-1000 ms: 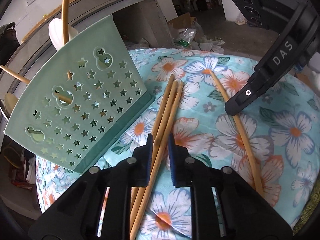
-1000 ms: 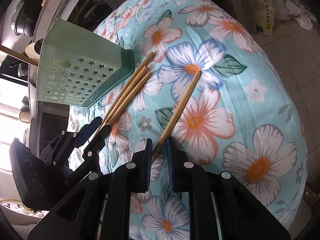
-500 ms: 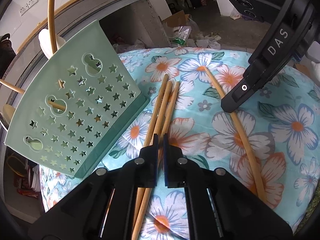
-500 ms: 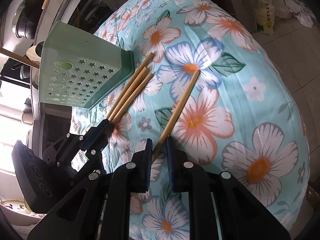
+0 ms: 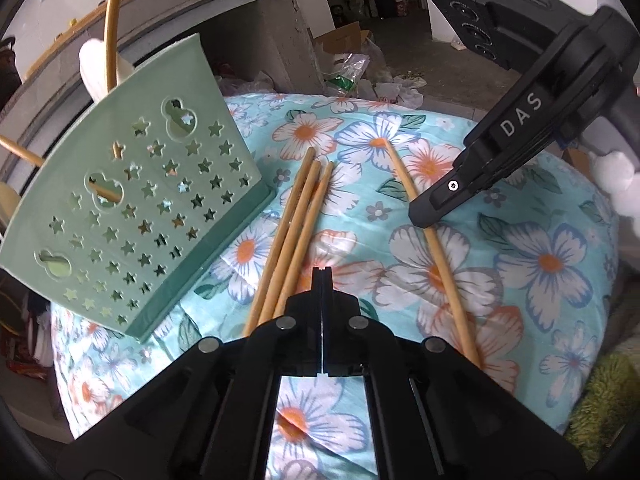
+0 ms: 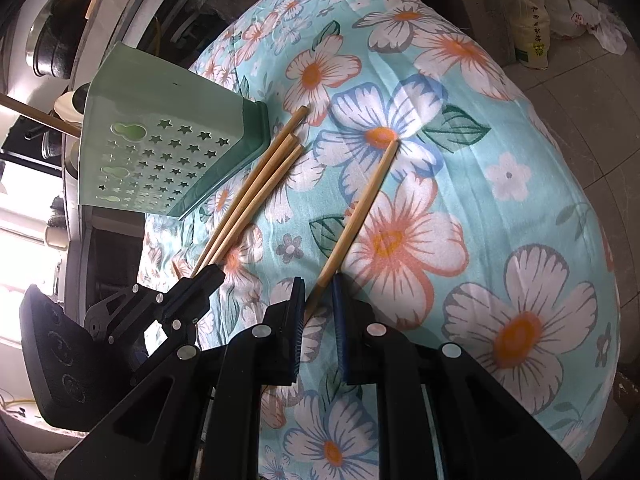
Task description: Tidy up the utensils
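Note:
A green star-punched utensil holder (image 5: 132, 216) (image 6: 160, 152) stands on the flowered cloth at the left. Three bamboo chopsticks (image 5: 298, 220) (image 6: 256, 188) lie side by side right beside its base. My left gripper (image 5: 322, 274) (image 6: 214, 274) is shut, jaws pressed together with nothing between them. The three chopsticks run just left of its tips and under its left finger. A single chopstick (image 5: 440, 264) (image 6: 360, 208) lies apart on the right. My right gripper (image 6: 319, 292) (image 5: 420, 218) is shut on its near end, which runs slantwise between the blue pads.
The flowered cloth (image 6: 500, 160) drapes a rounded table that drops off at the right and far side. A wooden handle (image 5: 110, 32) and a white spoon stick out of the holder. A grey counter stands behind it. Bags and boxes (image 5: 348, 68) litter the floor beyond.
The left jaws closed from a narrow gap over the three chopsticks to fully together, with the chopsticks left beside them. The right gripper and its chopstick kept still.

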Demonstrator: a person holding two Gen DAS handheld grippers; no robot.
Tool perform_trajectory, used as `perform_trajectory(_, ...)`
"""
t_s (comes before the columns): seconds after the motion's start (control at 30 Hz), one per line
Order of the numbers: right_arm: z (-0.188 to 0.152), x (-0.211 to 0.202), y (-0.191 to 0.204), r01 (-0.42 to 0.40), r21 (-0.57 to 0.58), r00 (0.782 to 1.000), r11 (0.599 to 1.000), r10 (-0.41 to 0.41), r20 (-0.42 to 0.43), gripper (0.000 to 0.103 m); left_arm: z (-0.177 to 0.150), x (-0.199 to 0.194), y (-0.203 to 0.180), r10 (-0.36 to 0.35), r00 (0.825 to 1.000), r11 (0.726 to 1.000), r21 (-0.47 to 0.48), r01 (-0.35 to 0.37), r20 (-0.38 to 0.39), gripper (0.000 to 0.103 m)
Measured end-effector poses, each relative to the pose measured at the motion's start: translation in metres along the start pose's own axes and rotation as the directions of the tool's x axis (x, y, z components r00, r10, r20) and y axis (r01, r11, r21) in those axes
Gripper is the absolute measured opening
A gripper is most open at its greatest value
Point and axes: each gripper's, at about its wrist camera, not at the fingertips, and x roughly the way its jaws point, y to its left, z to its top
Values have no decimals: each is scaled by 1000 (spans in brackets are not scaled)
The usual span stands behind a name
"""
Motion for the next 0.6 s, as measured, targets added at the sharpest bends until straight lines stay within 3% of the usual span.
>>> perform_trajectory(0.2, 0, 0, 0, -1, 1, 1000, 1000, 1, -1, 14, -4, -5, 3, 45, 999, 999, -2, -45, 3, 0)
perform_trajectory(0.3, 0, 0, 0, -1, 2, 1000, 1000, 1, 0, 14, -3, -3, 4, 75, 997, 997, 13, -75, 2, 9)
perform_trajectory(0.6, 0, 0, -1, -3, 3, 1000, 1000, 3, 0, 14, -1, 12, -6, 151, 989, 981, 126, -150, 1, 13)
